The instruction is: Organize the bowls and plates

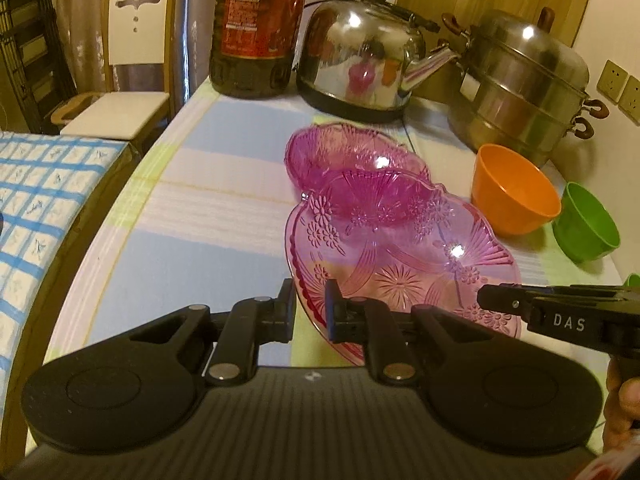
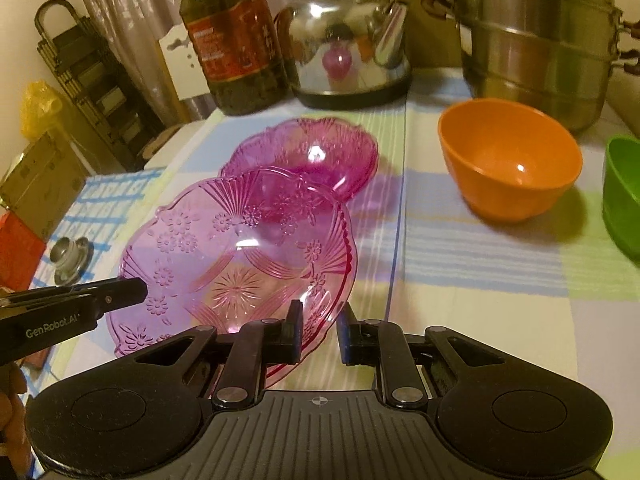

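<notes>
Left claw (image 1: 310,308) and right claw (image 2: 318,332) pinching opposite rims, pink plate (image 1: 404,264) between them

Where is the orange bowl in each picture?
Left wrist view: the round orange plastic bowl is at the right, past the pink plates, left of the green bowl.
Right wrist view: the orange bowl is upper right, with the green bowl cut off at the right edge.
Shared landmark: the shiny steel kettle stands behind in both.
</notes>
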Demonstrator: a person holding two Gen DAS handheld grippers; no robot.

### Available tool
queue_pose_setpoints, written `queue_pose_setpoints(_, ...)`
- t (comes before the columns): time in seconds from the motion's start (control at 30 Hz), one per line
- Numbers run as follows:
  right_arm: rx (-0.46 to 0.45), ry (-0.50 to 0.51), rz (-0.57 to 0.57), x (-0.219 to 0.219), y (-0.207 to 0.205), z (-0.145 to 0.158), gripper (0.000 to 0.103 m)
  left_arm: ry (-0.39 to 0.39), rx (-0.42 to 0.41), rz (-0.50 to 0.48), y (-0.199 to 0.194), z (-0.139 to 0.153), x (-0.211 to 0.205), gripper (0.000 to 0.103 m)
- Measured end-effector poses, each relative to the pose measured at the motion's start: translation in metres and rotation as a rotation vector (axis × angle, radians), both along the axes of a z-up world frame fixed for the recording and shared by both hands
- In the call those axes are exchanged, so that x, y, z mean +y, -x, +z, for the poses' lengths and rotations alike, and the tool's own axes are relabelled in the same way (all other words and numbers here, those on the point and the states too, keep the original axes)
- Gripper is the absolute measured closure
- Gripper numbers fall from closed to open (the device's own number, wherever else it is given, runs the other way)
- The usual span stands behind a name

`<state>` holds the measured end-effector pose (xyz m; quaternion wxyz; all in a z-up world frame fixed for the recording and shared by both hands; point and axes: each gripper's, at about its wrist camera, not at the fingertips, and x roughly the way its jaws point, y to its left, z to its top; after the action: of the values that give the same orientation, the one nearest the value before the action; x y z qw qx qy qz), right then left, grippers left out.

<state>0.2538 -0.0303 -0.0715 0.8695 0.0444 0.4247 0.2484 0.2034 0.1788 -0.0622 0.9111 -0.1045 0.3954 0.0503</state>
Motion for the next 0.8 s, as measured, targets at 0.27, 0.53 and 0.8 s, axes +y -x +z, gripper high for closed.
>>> queue_pose_setpoints(0.27, -0.045, 0.001, -0.011, 0.001, -0.017, 0.011, 0.086, 0.003, -0.039, 0.012, -0.022, 0.013, 0.0, 0.09)
queue_pose_setpoints(0.53, -0.069, -0.001, -0.03, -0.001, -0.035, 0.016, 0.085, -0.002, -0.056, 0.014, -0.046, 0.018, -0.003, 0.09)
queue_pose_setpoints(0.8, -0.065, -0.006, -0.056, 0.002, -0.068, 0.013, 0.085, 0.015, -0.058, 0.0, -0.075, 0.017, 0.003, 0.09)
